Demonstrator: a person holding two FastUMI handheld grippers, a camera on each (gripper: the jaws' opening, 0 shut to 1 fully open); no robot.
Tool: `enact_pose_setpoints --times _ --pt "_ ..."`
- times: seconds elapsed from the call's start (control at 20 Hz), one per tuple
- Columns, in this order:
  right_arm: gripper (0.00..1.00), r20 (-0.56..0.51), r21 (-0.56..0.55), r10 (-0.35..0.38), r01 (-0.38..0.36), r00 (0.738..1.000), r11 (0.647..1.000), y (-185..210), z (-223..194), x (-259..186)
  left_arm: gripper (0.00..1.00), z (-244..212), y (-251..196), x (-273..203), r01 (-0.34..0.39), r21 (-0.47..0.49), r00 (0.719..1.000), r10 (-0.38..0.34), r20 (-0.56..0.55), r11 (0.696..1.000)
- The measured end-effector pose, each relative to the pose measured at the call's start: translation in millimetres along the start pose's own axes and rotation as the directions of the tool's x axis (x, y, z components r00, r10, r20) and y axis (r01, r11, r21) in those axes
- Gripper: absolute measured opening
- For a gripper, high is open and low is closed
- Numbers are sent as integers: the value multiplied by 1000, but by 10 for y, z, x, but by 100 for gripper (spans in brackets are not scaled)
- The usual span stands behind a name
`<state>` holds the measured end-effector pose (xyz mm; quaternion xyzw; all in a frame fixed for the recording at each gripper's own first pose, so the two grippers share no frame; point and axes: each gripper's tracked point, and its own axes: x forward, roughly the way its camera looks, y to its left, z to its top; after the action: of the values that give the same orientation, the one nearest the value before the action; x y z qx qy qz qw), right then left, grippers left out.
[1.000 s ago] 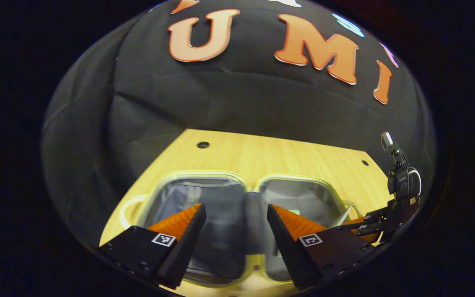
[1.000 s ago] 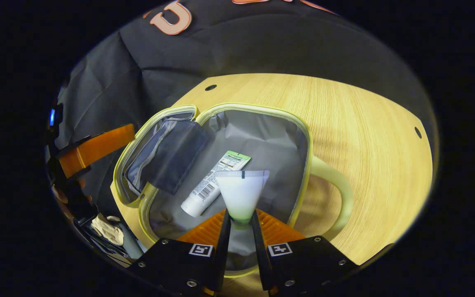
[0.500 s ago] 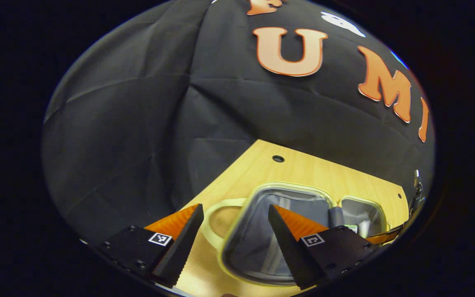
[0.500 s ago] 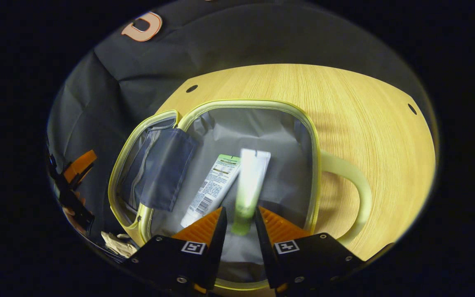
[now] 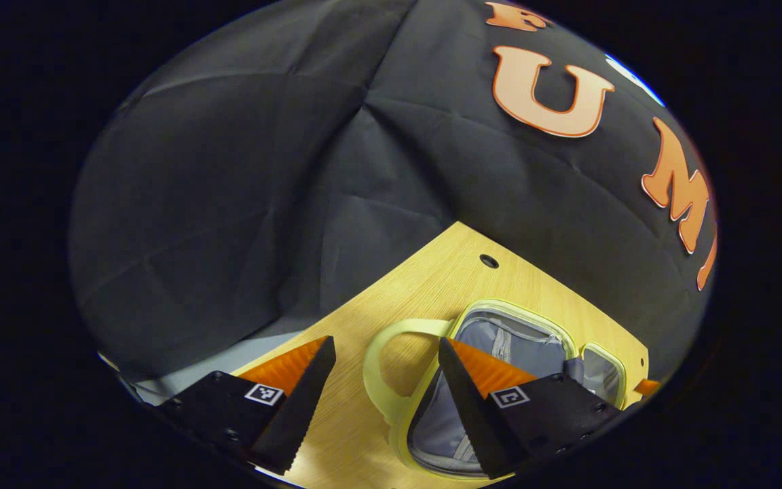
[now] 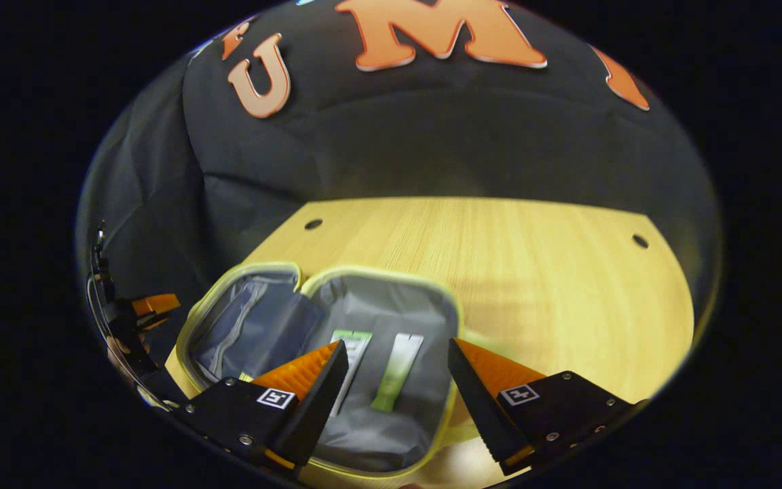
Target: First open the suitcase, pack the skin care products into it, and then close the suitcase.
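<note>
The pale yellow suitcase (image 6: 445,299) lies open on the wooden table, both grey-lined halves showing. In its right half two tubes rest side by side: a white one with a green end (image 6: 350,353) and a pale green one (image 6: 396,373). My right gripper (image 6: 398,390) hangs open just above that half with nothing between its fingers. In the left gripper view the suitcase (image 5: 520,312) appears from its left end, its looped handle (image 5: 381,360) towards me. My left gripper (image 5: 384,380) stands open over that handle and the left rim. The left gripper (image 6: 153,303) also peeks in at the right gripper view's left edge.
The wooden table (image 6: 533,272) stretches bare behind and to the right of the suitcase, with small round holes (image 6: 640,240) near its far corners. The black cloth wall closes the back and left sides. The table's left edge (image 5: 282,333) runs close to my left gripper.
My right gripper opened and let the pale green tube drop beside the white one, then pulled back and up. My left gripper swung left, from over the suitcase's middle to its left handle.
</note>
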<state>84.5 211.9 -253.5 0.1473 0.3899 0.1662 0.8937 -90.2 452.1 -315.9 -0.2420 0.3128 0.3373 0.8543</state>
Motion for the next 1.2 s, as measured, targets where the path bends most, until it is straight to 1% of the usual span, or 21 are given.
enact_pose_setpoints --times 0.1,0.2,0.45,0.5,0.55,0.6,0.65,0.7,0.75,0.8,0.9,1.05,1.15,1.2 --pt "94 92 -21 -52 54 994 998 -201 284 -200 94 -83 30 111 -1 -19 999 0 -35 1000" --pt "94 161 -32 -108 114 981 993 -404 498 -390 94 -155 42 244 -4 -41 998 1 -70 999" --pt "94 296 -53 -231 257 927 965 -884 885 -920 94 -219 132 447 7 -154 988 -30 -149 988" --pt "94 314 -61 -250 282 916 957 -998 945 -1058 83 -299 103 570 14 -164 984 -42 -171 986" --pt "94 333 -67 -275 314 902 947 -1120 1008 -1204 81 -380 76 606 13 -174 978 -49 -204 985" --pt "94 353 -65 -299 341 887 938 -1232 1086 -1342 81 -389 66 648 22 -189 976 -62 -210 982" --pt "94 373 -61 -321 368 871 928 -1321 1162 -1496 73 -437 78 697 10 -185 971 -53 -233 983" --pt "94 392 -55 -348 399 852 915 -1433 1222 -1663 48 -486 105 719 14 -172 967 -58 -250 985" --pt "94 414 -52 -368 425 833 904 -1525 1294 -1828 23 -538 110 721 12 -146 962 -51 -268 989" --pt "94 441 -50 -400 467 804 883 -1639 1369 -1988 17 -498 113 707 24 -125 962 -57 -267 992" --pt "95 511 -61 -458 563 727 824 -1845 1554 -2319 11 -410 60 662 58 -102 965 -82 -251 993" --pt "95 607 -101 -506 691 612 715 -2038 1773 -2805 10 -257 -75 513 90 -39 974 -96 -205 995" --pt "95 654 -118 -515 748 553 653 -2083 1882 -3028 10 -82 -116 388 102 17 981 -98 -167 995" --pt "95 670 -117 -513 758 537 642 -2082 1930 -3105 10 20 -151 309 111 38 984 -104 -146 993"
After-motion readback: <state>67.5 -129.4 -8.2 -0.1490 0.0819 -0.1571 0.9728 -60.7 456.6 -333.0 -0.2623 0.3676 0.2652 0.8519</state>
